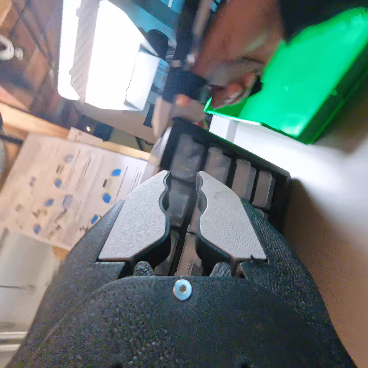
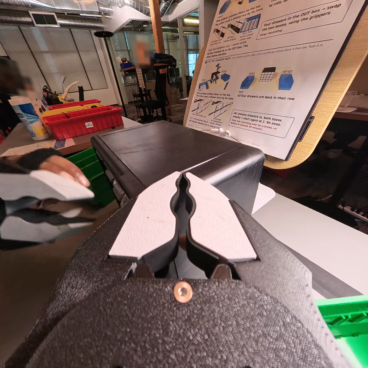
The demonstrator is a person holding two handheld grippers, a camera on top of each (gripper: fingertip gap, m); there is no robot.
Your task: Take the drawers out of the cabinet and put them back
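Closed with fingertips touching, the right gripper [image 2: 182,175] rests on the black cabinet [image 2: 175,147] top, apparently steadying it. Beside it, the left gripper [image 1: 183,179] clamps a clear drawer [image 1: 180,199] at the cabinet's front, seemingly mid-slide; next likely comes a straight pull or push. Farther off, a green bin [image 1: 298,89]; contents unseen.

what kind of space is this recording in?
Probably an open-plan office or lab workspace: exposed ceiling ducts, glass partition walls, and worktables carrying red parts bins beside the black cabinet.
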